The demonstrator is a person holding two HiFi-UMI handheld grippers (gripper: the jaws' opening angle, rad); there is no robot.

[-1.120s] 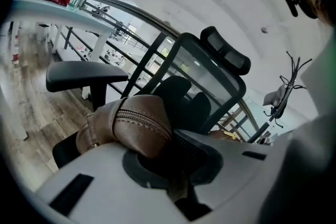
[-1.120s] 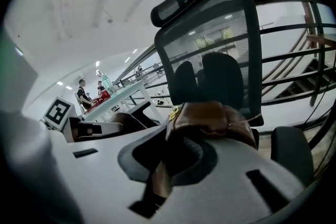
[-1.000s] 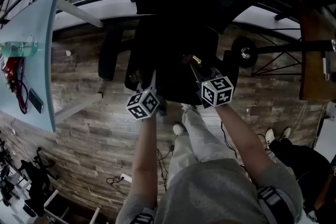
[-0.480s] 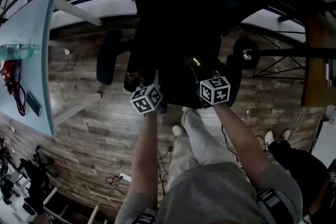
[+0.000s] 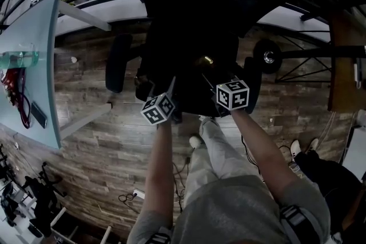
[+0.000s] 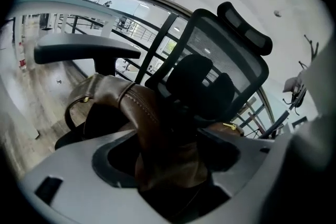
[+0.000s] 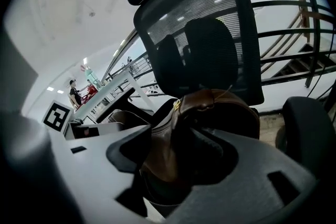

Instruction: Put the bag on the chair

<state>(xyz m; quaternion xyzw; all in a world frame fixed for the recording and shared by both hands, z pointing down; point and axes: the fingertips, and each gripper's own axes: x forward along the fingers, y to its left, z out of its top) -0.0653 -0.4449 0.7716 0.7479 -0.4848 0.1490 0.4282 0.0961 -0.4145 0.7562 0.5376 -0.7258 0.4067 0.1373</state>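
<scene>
The change is in the jaws. Both pairs, clamped tight a moment ago, are opening now, while in the head view the two marker cubes sit almost where they were a second back. The left gripper (image 6: 170,147) has its jaws spread to either side of a fold of the brown leather bag (image 6: 142,107). The leather still stands between them, but dark gaps show on both sides and the pads no longer appear to press on it. The right gripper (image 7: 178,152) shows the same, with jaws wide apart, the bag's upper edge and a small brass fitting (image 7: 177,106) rising between them, and no pinch on it. The bag lies on the seat of the black mesh-back office chair (image 7: 210,18), in front of the backrest and between the armrests, one of which (image 6: 84,50) passes just above and behind the bag on the left. In the head view the seat area is too dark to make out the bag's outline. The bag seems to hold its slumped shape on the seat without help, so this reads as the release. The placing itself looks done, and what remains is to draw both grippers back without snagging the leather or a strap.
</scene>
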